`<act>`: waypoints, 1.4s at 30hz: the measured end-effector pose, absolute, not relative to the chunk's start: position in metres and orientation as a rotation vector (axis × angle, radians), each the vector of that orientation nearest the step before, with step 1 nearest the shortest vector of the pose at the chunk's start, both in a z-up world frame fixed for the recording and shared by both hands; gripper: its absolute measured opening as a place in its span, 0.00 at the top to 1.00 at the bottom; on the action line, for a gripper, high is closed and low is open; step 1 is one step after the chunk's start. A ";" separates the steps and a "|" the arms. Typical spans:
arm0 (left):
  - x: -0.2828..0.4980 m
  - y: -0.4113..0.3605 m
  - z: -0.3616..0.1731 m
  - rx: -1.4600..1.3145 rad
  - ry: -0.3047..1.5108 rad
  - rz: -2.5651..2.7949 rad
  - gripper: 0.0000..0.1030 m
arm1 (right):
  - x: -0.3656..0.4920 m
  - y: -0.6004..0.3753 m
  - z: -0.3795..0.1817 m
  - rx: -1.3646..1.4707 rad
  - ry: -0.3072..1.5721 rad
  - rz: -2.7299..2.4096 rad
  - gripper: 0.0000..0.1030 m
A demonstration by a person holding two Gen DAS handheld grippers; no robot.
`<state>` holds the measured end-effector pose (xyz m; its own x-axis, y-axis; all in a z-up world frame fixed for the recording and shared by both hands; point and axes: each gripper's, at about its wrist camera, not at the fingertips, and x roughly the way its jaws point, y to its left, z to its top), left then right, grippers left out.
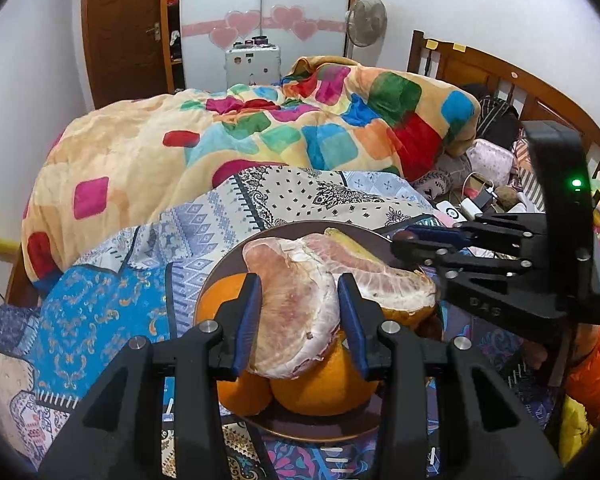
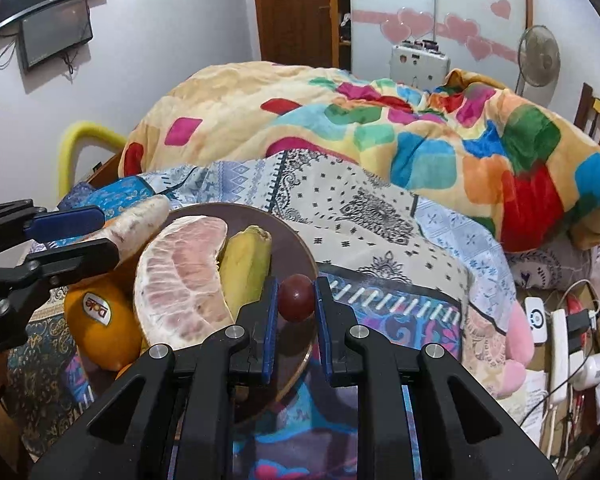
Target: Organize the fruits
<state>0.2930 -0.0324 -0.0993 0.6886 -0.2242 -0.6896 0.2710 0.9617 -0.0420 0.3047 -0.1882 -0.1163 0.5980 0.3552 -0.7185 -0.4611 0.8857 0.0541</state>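
Note:
A brown plate sits on the patterned bedspread and holds oranges, peeled pomelo pieces and a banana. My left gripper is shut on one pomelo piece, just above the oranges; it also shows at the left of the right wrist view. A second pomelo piece lies beside it. My right gripper is shut on a dark red grape over the plate's right edge; it also shows in the left wrist view.
A colourful checked quilt is heaped on the bed behind the plate. Chargers, cables and soft toys lie at the right by the wooden headboard. A fan and wardrobe stand at the back.

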 end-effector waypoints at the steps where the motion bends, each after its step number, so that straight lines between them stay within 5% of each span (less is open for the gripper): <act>1: 0.294 -0.033 -0.100 0.065 0.761 -0.277 0.62 | 0.305 -0.187 -0.118 -0.145 0.804 0.479 0.84; 18: 0.277 -0.032 -0.097 0.079 0.716 -0.244 0.55 | 0.296 -0.185 -0.108 -0.159 0.783 0.489 0.75; 36: 0.119 -0.022 0.016 0.042 0.350 -0.135 0.54 | 0.139 -0.196 0.018 -0.135 0.389 0.472 0.74; 38: 0.095 -0.022 0.024 0.036 0.301 -0.124 0.42 | 0.116 -0.198 0.026 -0.112 0.338 0.463 0.63; 42: 0.058 -0.024 0.033 0.037 0.237 -0.101 0.36 | 0.080 -0.202 0.039 -0.067 0.249 0.442 0.47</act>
